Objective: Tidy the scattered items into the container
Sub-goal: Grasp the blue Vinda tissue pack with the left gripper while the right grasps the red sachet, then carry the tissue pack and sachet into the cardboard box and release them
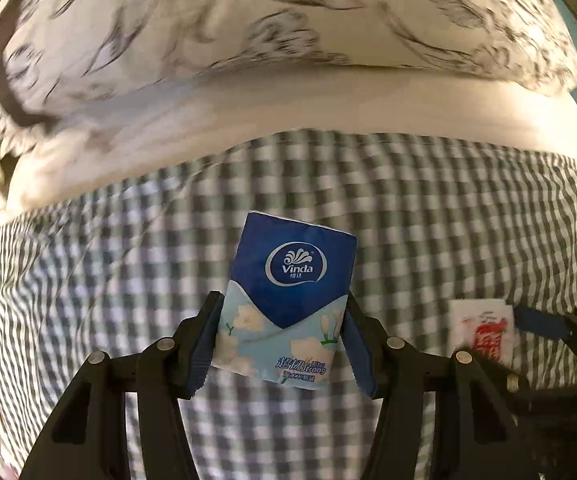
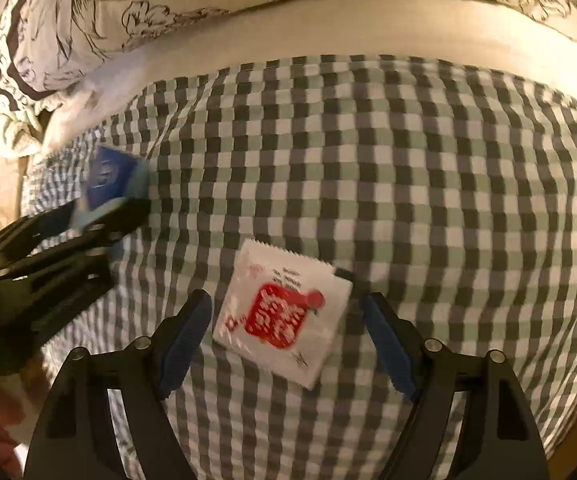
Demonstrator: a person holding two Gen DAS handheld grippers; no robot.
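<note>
Two loose items showed across the two views, one for each gripper. The first was a single blue tissue pack (image 1: pixel 288 300), printed with a white oval logo and pale flowers. The left gripper (image 1: pixel 282 344) had it clamped by its lower half, both blue-padded fingers (image 1: pixel 204 348) pressed against the pack's sides, the jaws closed to the pack's width. The pack stood tilted slightly, its dark blue top pointing away from the camera. From the right wrist view the same pack appeared at the left edge, blurred, in the left gripper's black frame.

The second item was a single white sachet (image 2: pixel 282 314) with a red printed block, lying flat on the cloth and turned at an angle. The right gripper (image 2: pixel 286 340) stood wide open around it, one finger on each side; the left finger sat just beside the sachet's edge and the right finger stood apart from it, neither visibly touching. In the left wrist view the sachet (image 1: pixel 480 328) lay at the right, near the left gripper.

No container was visible in either view.

The surface was a bed covered in a checked sheet (image 2: pixel 408 180) of grey, pale green and white squares. Beyond it ran a plain white band of bedding (image 1: pixel 328 104), and past that a white quilt (image 1: pixel 248 12) patterned with dark floral line drawings. The light was warm and dim, and both views were blurred in places.
</note>
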